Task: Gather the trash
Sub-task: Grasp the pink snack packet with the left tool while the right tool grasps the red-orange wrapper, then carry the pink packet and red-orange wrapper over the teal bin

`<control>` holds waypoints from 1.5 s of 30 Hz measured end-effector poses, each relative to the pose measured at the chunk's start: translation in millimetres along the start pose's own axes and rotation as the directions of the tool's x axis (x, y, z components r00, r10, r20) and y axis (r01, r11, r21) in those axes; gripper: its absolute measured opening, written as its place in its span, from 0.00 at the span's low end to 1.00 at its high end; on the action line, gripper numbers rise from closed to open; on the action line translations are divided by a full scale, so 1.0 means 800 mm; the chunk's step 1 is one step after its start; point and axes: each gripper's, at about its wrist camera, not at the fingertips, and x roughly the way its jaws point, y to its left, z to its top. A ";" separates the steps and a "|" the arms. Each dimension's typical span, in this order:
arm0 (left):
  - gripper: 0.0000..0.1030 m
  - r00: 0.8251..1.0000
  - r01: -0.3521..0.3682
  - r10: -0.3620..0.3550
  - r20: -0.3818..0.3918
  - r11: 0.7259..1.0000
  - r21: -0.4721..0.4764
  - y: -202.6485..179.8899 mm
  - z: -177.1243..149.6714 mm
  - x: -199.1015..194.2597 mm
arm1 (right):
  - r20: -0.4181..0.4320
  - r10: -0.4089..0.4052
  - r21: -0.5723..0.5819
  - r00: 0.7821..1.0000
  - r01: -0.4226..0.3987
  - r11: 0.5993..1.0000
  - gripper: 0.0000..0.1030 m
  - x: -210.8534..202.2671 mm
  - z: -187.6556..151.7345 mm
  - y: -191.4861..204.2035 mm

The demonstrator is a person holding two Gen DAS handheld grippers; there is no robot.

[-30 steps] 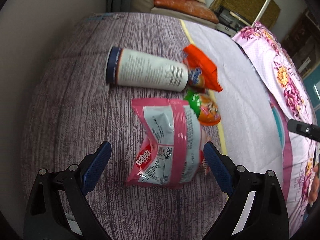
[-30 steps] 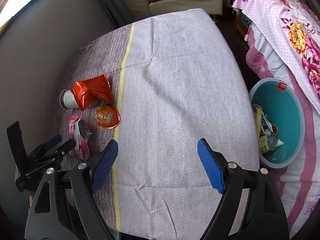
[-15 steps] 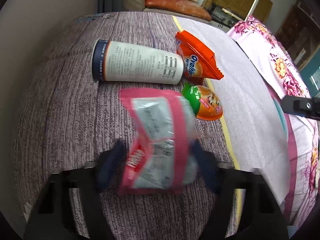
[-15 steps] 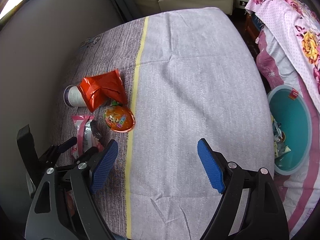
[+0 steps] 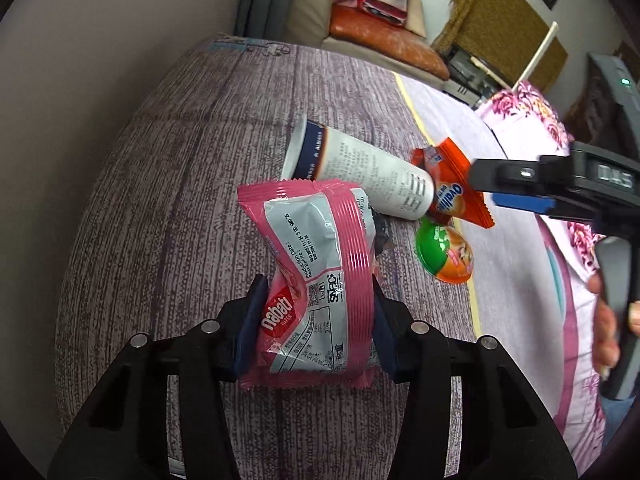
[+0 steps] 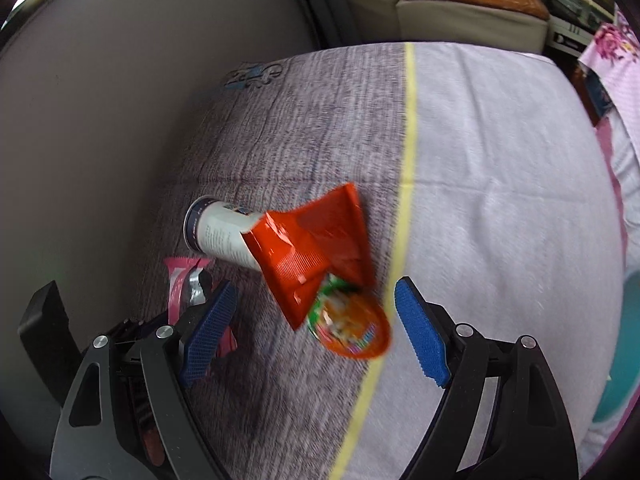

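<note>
The left tool has just closed, pinching the pink wafer wrapper between its pads. The right tool, spread and empty, straddles the jelly cup. Risk: slick film slips out during lift.

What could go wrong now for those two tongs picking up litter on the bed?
The left tongs, which have just been closing, pinch only the pink Nabati wafer wrapper's lower end; it might slip out. The open right tongs straddle the orange jelly cup partly under the orange Ovaltine packet, so both may be caught.
</note>
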 end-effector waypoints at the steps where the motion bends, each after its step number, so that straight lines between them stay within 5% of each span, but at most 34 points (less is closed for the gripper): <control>1: 0.48 1.000 0.002 -0.002 -0.003 1.000 -0.003 0.001 -0.001 0.000 | -0.003 0.001 -0.002 1.000 -0.001 1.000 0.75 0.005 0.002 0.001; 5: 0.48 1.000 0.006 -0.006 -0.014 1.000 -0.009 0.001 -0.001 0.005 | -0.012 0.008 -0.003 1.000 -0.008 1.000 0.73 0.024 0.006 0.001; 7: 0.48 1.000 0.008 -0.009 -0.018 1.000 -0.013 -0.002 0.001 0.008 | -0.008 0.009 -0.011 1.000 -0.009 1.000 0.43 0.028 0.006 0.003; 10: 0.48 1.000 0.014 -0.014 -0.020 1.000 -0.014 -0.005 0.004 0.009 | 0.018 0.005 -0.021 1.000 -0.005 1.000 0.36 0.022 0.005 0.001; 30: 0.48 0.998 0.063 -0.059 -0.031 0.987 0.145 -0.125 0.000 0.005 | 0.159 -0.018 0.104 0.987 0.001 0.995 0.35 -0.094 -0.065 -0.080; 45: 0.48 0.989 0.141 -0.111 -0.102 0.919 0.367 -0.286 -0.002 0.042 | 0.274 -0.078 0.306 0.958 -0.010 0.952 0.35 -0.180 -0.136 -0.206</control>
